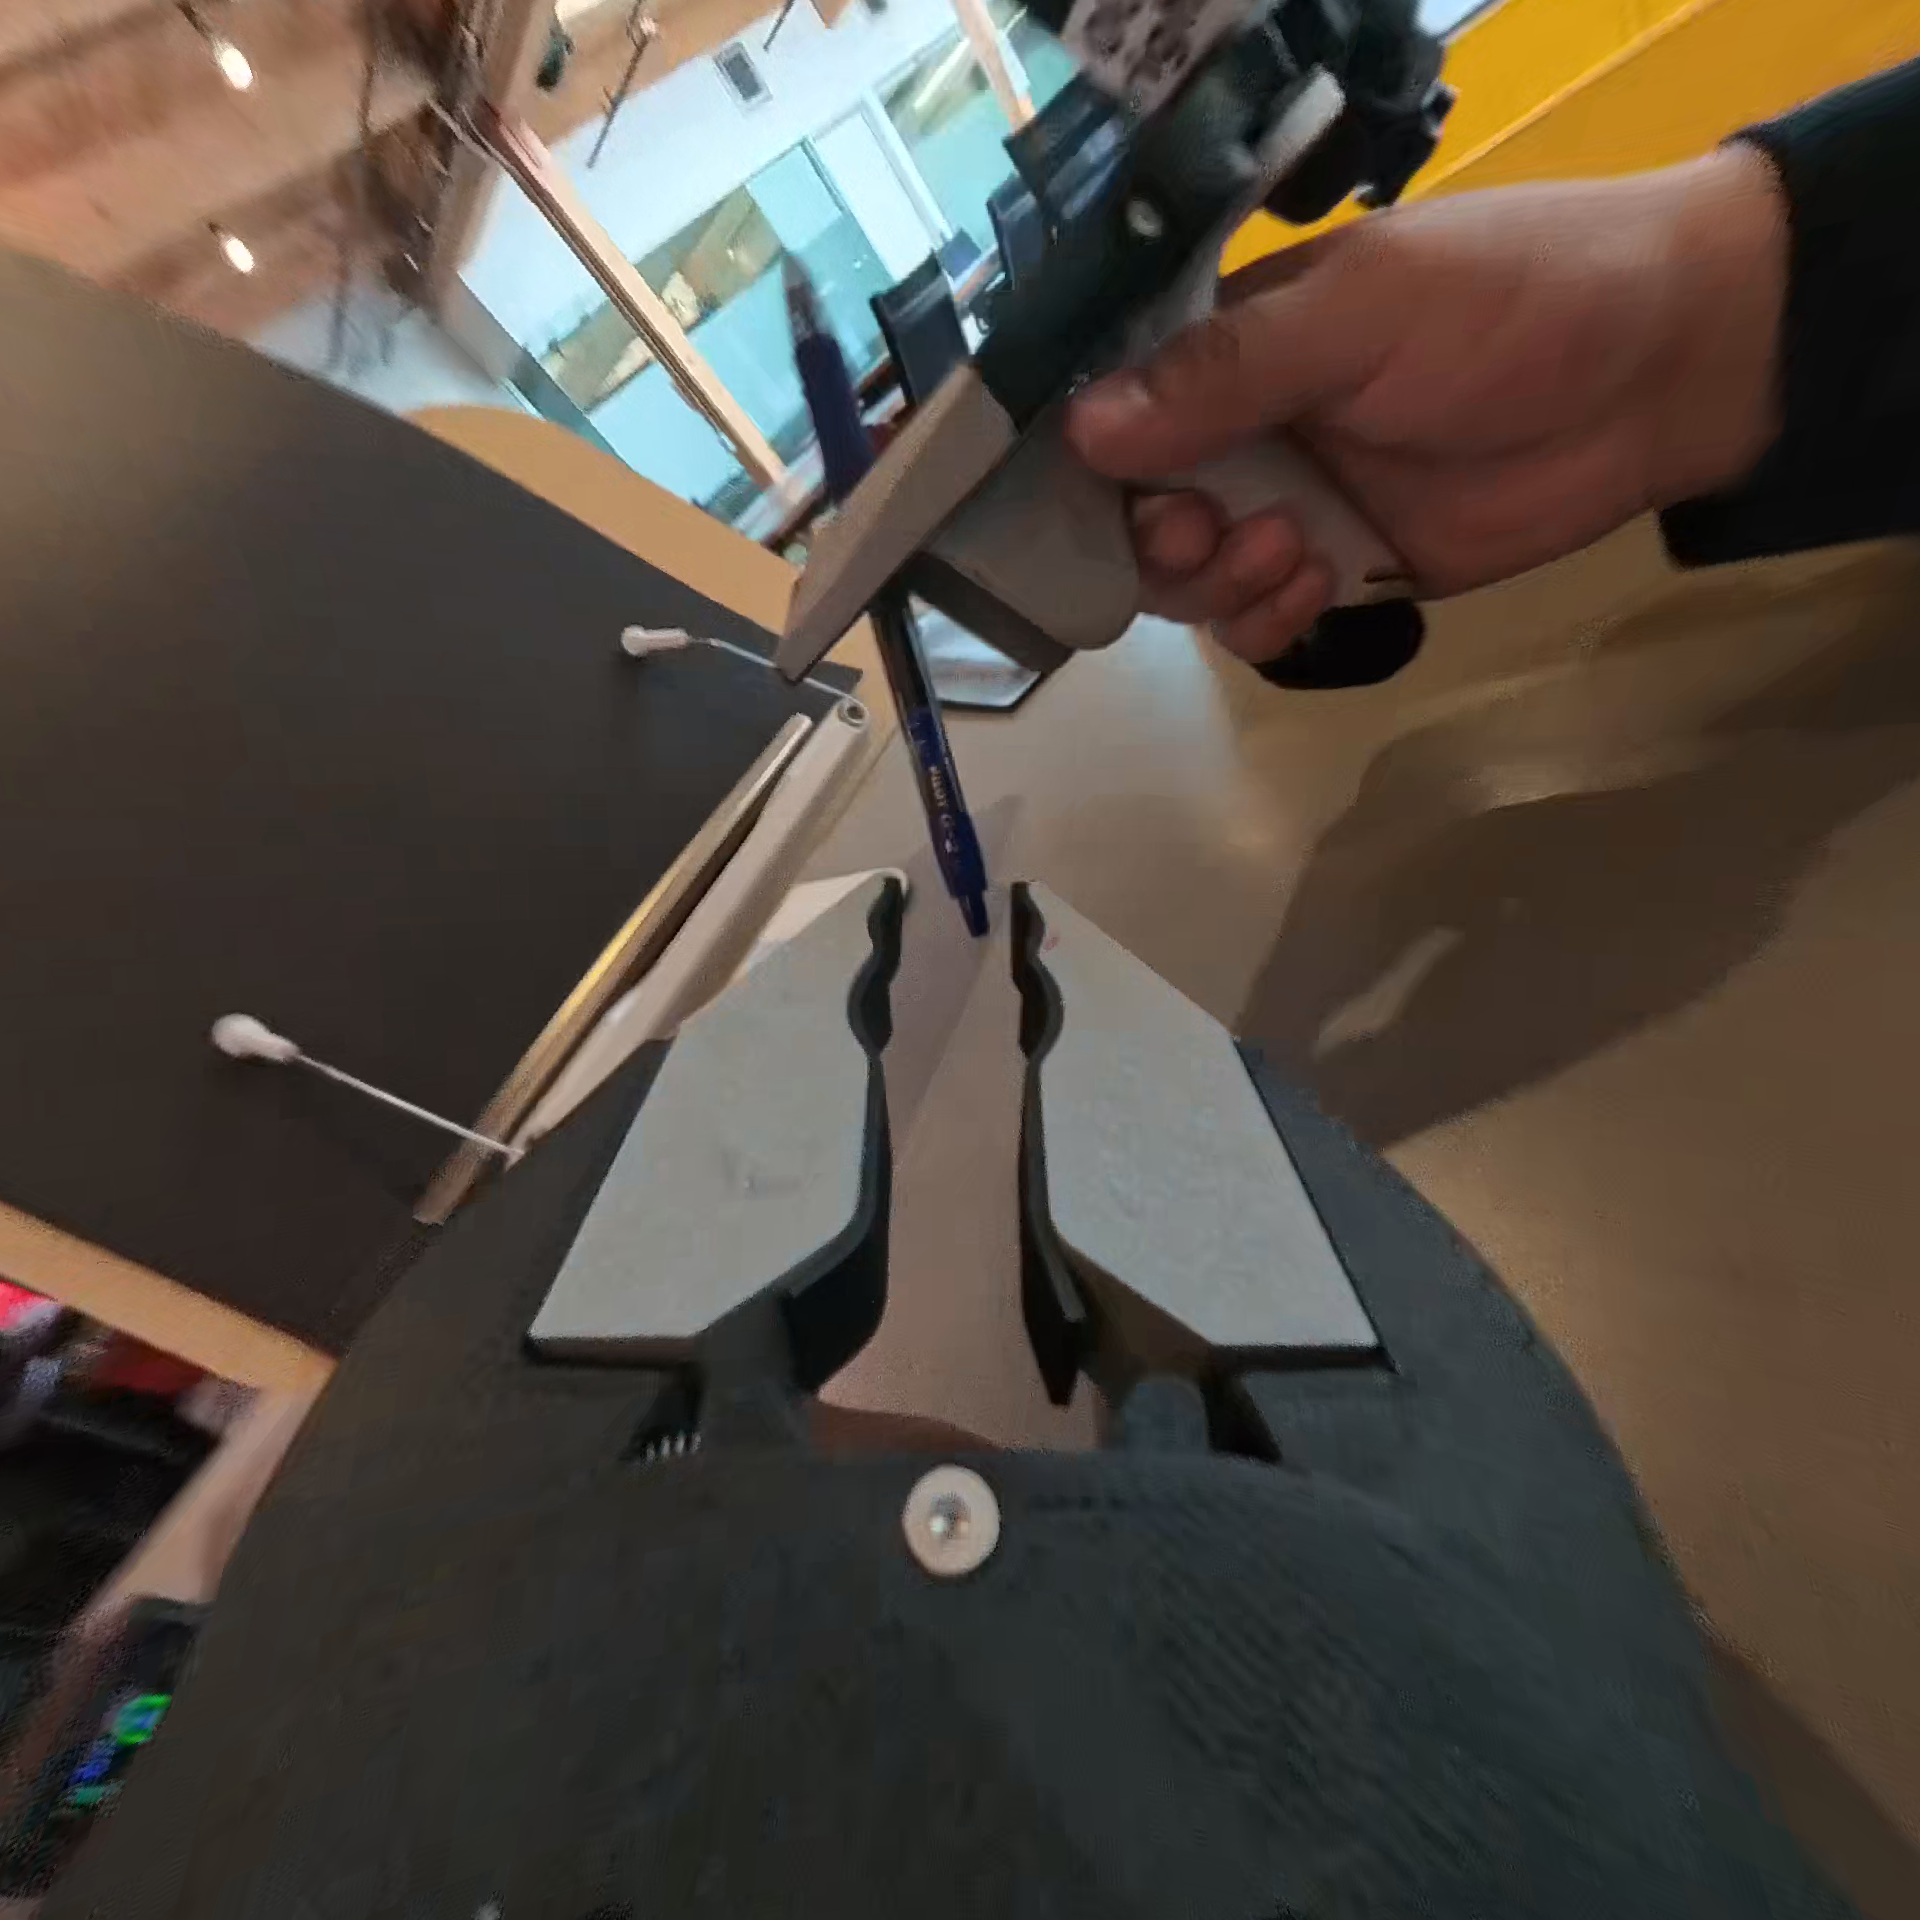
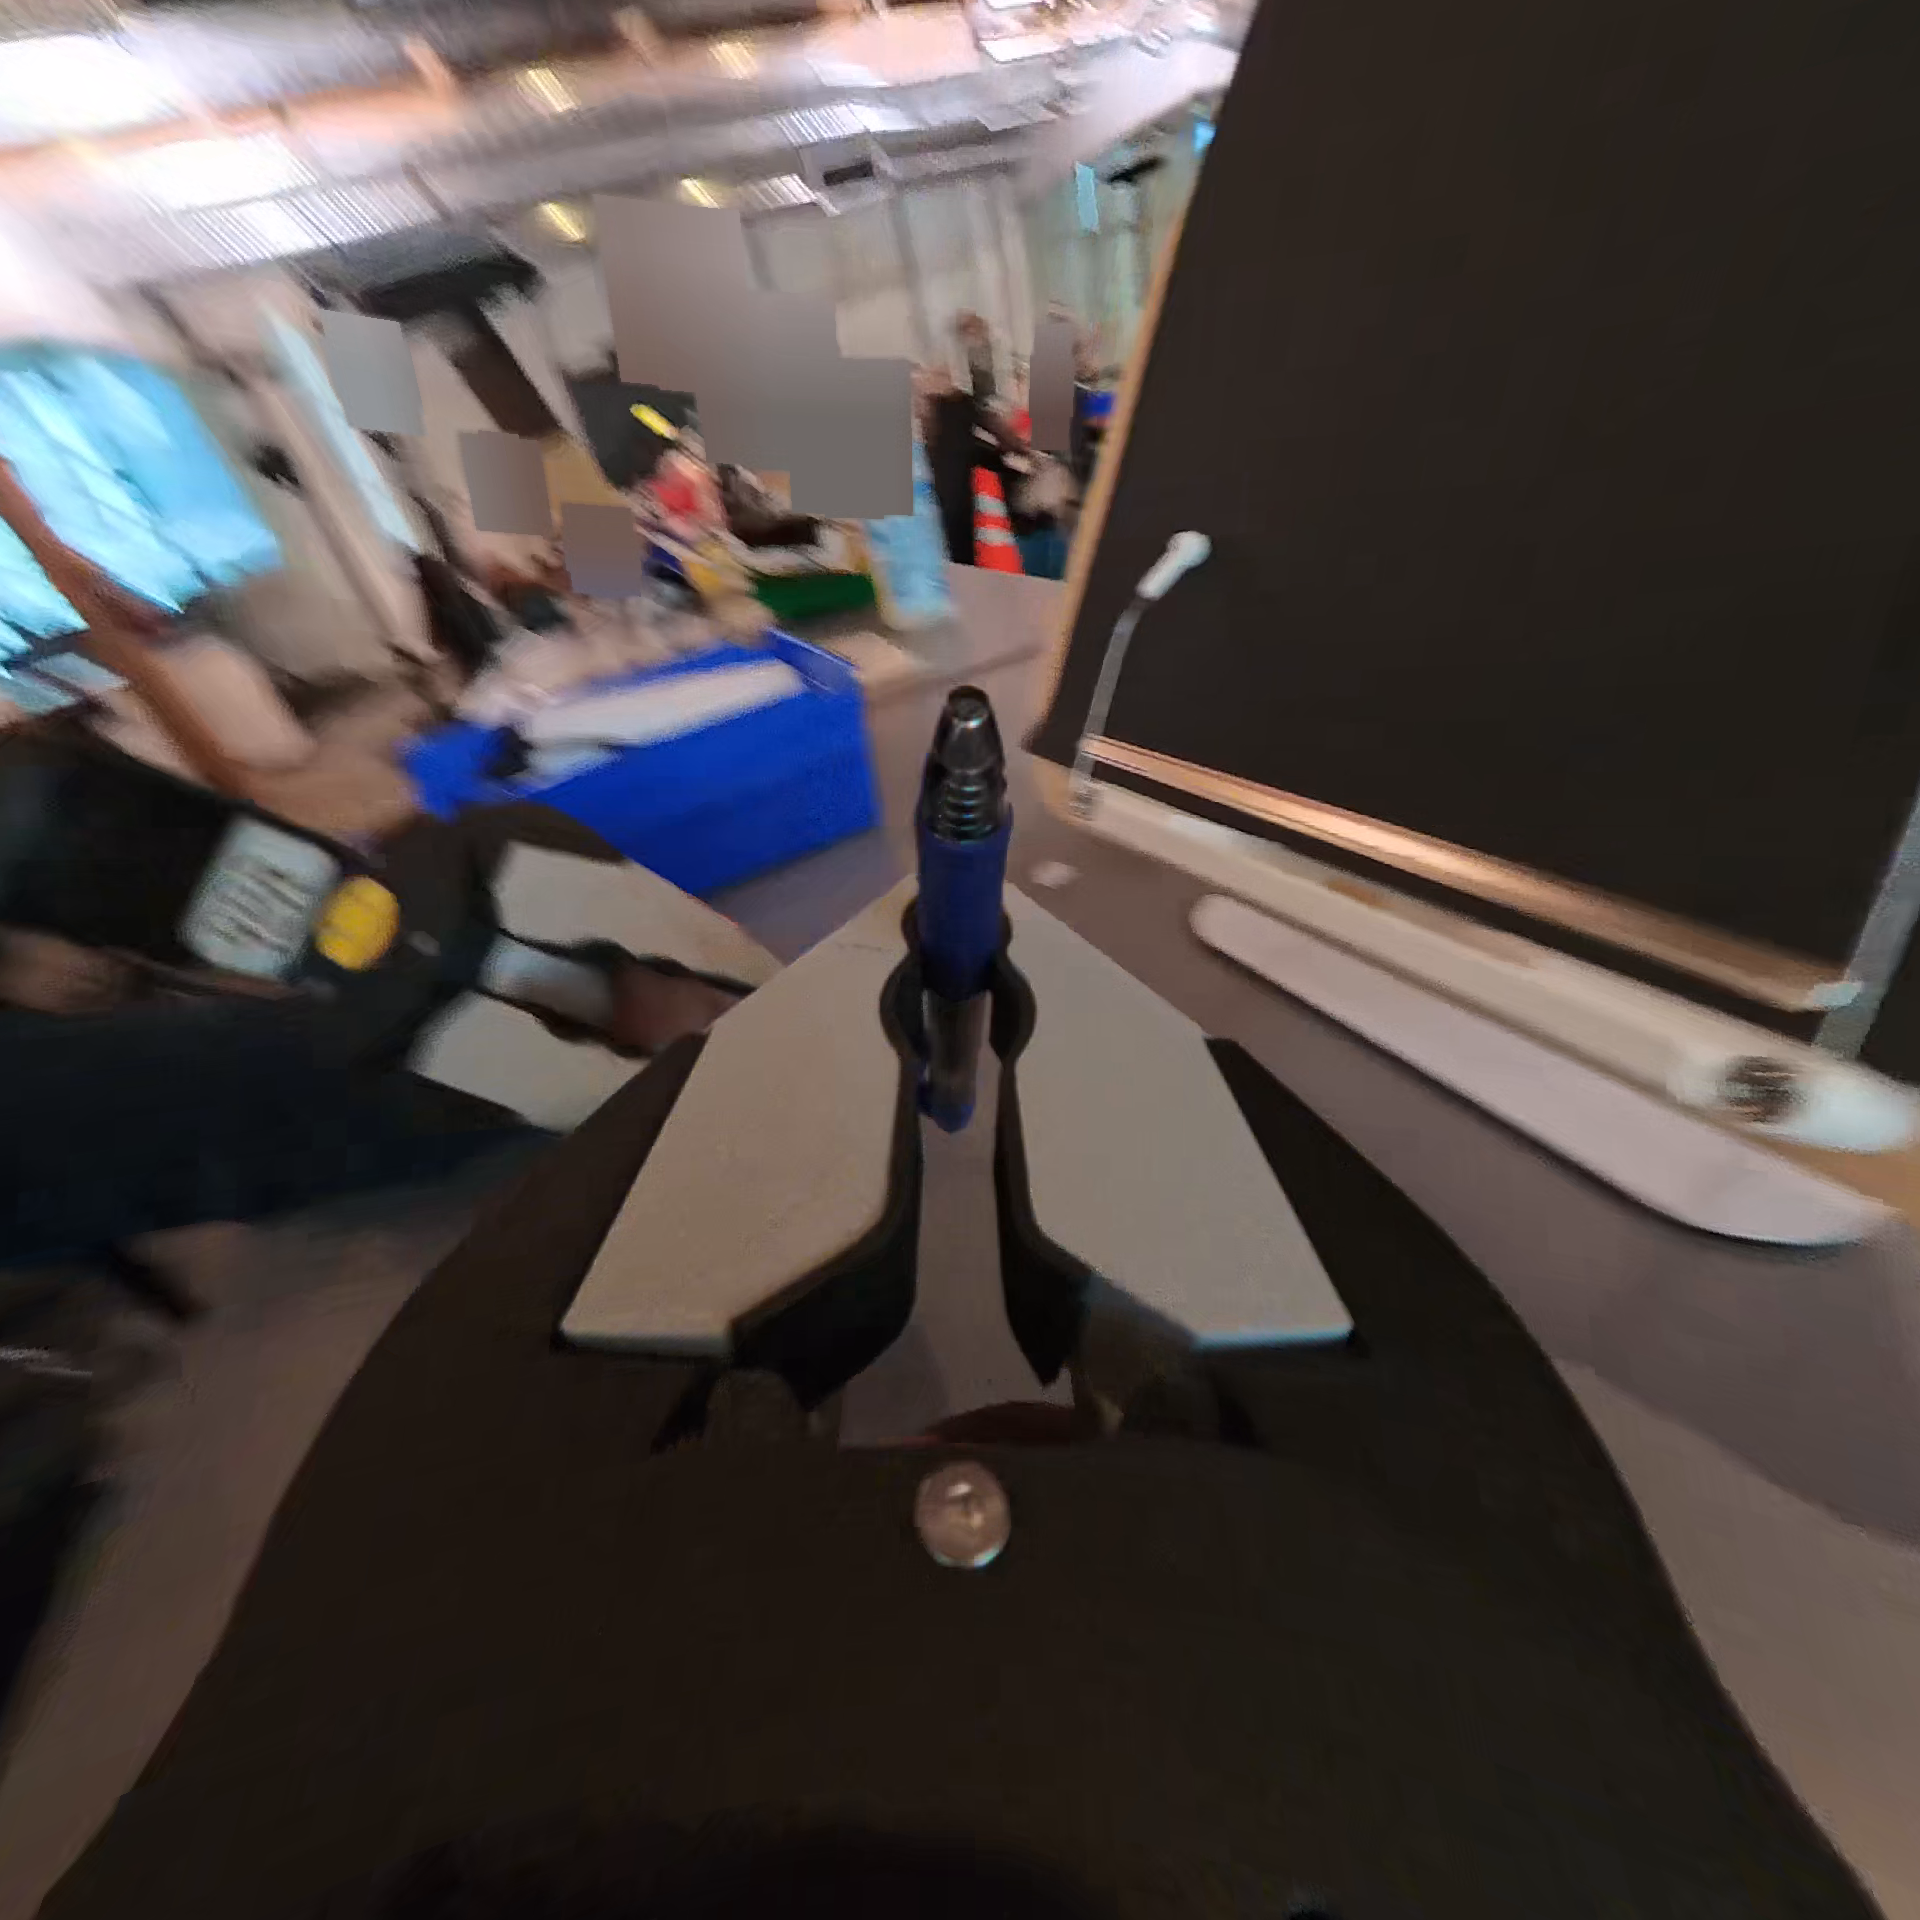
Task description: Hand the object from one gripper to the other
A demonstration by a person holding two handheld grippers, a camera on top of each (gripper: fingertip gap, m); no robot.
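A blue and black pen [image 1: 935,790] is held in my right gripper [image 1: 914,644], which a hand [image 1: 1455,395] holds at the upper right of the left wrist view. The pen hangs down at a slant. Its lower end sits in the gap between the fingertips of my left gripper [image 1: 958,904], which is open, with a small space on each side. In the right wrist view my right gripper [image 2: 961,925] is shut on the pen [image 2: 961,862], its dark tip pointing forward. The left gripper's grey fingers [image 2: 623,914] show blurred at the left.
A black board [image 1: 312,675] stands to the left with cotton swabs [image 1: 249,1039] stuck to it, above a pale ledge [image 1: 790,790]. The tan table surface [image 1: 1558,1299] lies below. In the right wrist view a white oblong piece [image 2: 1455,1060] lies by the board [image 2: 1558,416]; people and a blue table [image 2: 707,790] stand far off.
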